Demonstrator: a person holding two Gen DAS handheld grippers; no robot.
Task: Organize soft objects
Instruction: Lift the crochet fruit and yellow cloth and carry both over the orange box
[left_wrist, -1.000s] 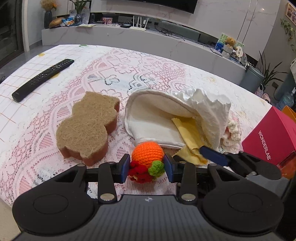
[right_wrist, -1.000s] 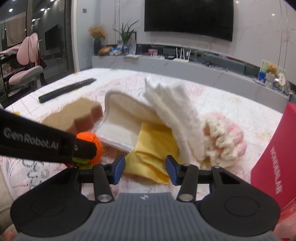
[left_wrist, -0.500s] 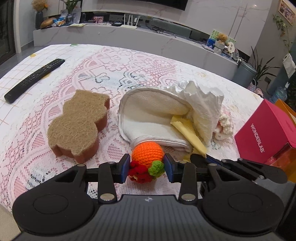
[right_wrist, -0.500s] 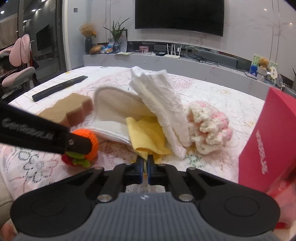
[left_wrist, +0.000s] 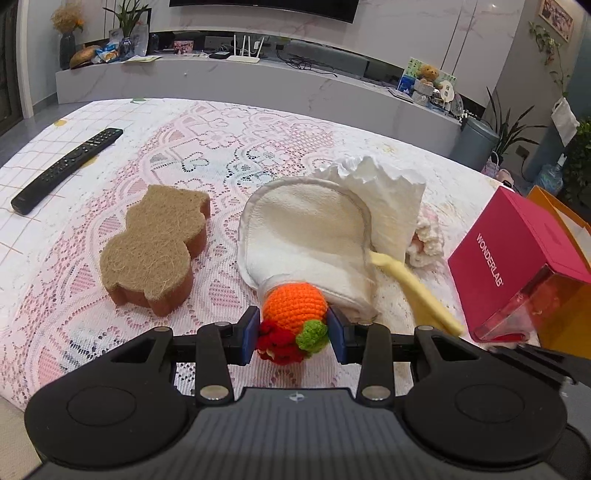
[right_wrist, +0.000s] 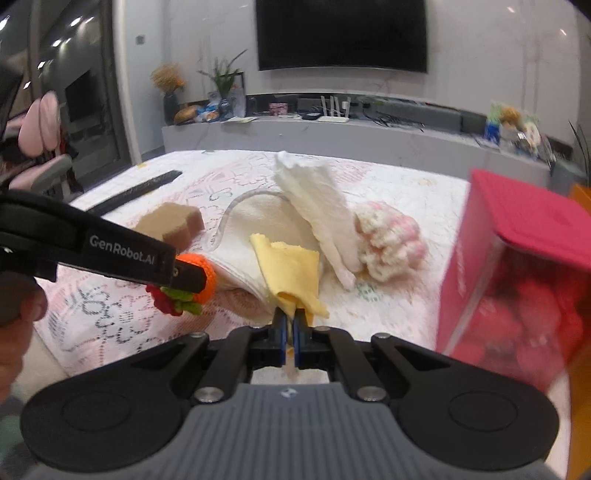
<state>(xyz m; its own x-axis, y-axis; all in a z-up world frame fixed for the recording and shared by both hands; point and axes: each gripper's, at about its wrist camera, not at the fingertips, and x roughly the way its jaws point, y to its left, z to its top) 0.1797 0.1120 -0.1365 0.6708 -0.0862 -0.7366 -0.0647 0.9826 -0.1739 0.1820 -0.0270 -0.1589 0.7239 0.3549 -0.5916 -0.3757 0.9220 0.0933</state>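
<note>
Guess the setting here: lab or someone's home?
Most likely a home living room: a wall-mounted TV above a long media console, a remote on the lace-covered table, and potted plants.

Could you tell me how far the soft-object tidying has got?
Nothing looks sorted yet. In hand: the left gripper clamps the orange crochet toy, and the right gripper pinches the yellow cloth. Left on the table: the bear-shaped sponge, white cloths and pink crochet piece.
</note>
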